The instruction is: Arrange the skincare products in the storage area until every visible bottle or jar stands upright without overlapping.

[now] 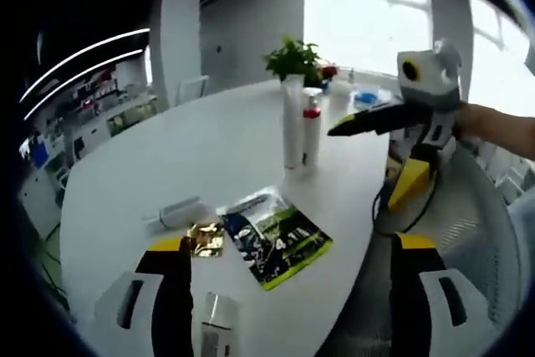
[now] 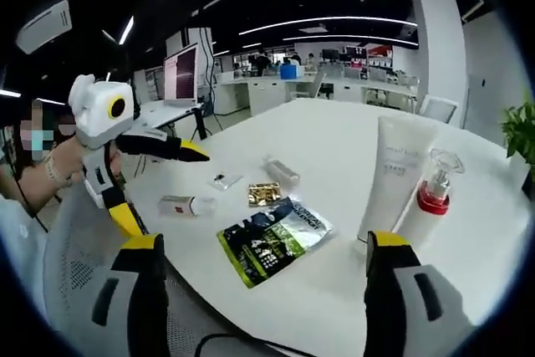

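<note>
Our left gripper [image 1: 288, 277] and right gripper [image 2: 261, 277] both hover with jaws spread wide, holding nothing. Ahead of the right one, beside its right jaw, the white tube [image 2: 391, 175] and red-collared bottle [image 2: 426, 201] stand upright on the table [image 2: 334, 135]; between its jaws lies a dark sachet [image 2: 272, 240], small bottles beyond.

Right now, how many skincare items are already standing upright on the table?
2: the tall white tube and the red-collared pump bottle beside it, near the potted plant. The remaining small items lie flat; others could be hidden.
</note>
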Demonstrator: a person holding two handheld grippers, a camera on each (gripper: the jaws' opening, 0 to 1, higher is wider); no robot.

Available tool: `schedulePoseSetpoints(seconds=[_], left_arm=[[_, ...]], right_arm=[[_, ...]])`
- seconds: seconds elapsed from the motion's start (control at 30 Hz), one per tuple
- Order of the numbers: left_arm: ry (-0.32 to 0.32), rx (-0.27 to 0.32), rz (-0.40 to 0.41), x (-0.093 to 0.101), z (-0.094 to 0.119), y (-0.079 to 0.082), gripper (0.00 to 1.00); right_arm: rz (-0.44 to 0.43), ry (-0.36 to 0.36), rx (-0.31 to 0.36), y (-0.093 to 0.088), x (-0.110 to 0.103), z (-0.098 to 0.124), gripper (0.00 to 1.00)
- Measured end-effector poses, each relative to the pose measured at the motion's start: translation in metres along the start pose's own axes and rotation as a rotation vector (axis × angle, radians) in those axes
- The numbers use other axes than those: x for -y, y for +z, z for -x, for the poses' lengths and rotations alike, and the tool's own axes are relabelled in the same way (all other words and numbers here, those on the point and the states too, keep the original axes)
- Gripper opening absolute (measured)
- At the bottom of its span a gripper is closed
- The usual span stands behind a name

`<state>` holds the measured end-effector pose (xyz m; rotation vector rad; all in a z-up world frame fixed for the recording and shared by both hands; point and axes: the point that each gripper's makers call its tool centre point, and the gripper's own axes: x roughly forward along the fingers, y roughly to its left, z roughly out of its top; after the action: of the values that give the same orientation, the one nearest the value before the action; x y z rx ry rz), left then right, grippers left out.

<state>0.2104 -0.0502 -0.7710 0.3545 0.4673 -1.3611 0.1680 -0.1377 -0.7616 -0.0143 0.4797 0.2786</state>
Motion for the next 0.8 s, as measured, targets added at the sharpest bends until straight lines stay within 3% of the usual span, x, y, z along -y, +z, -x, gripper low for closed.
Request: schedulePoseSetpoints(seconds=[0.2,0.47,0.8], left_arm=[[-0.045,-0.013,0.004,-0.006,-0.003,-0.001,0.97],[-0.032,-0.037,-0.012,-0.021,-0.003,-0.007,0.96],[-0.055,-0.059,0.002,-0.034,0.004,-0.024,0.96]], right_arm=[[0.0,0.02,-0.021,0.0,-0.009,-0.006,1.0],[0.002,0.033,-0.037,0.001,-0.015,-0.02,1.0],[0.041,0.066,-0.115,-0.006,-0.031,-0.039,0.99]])
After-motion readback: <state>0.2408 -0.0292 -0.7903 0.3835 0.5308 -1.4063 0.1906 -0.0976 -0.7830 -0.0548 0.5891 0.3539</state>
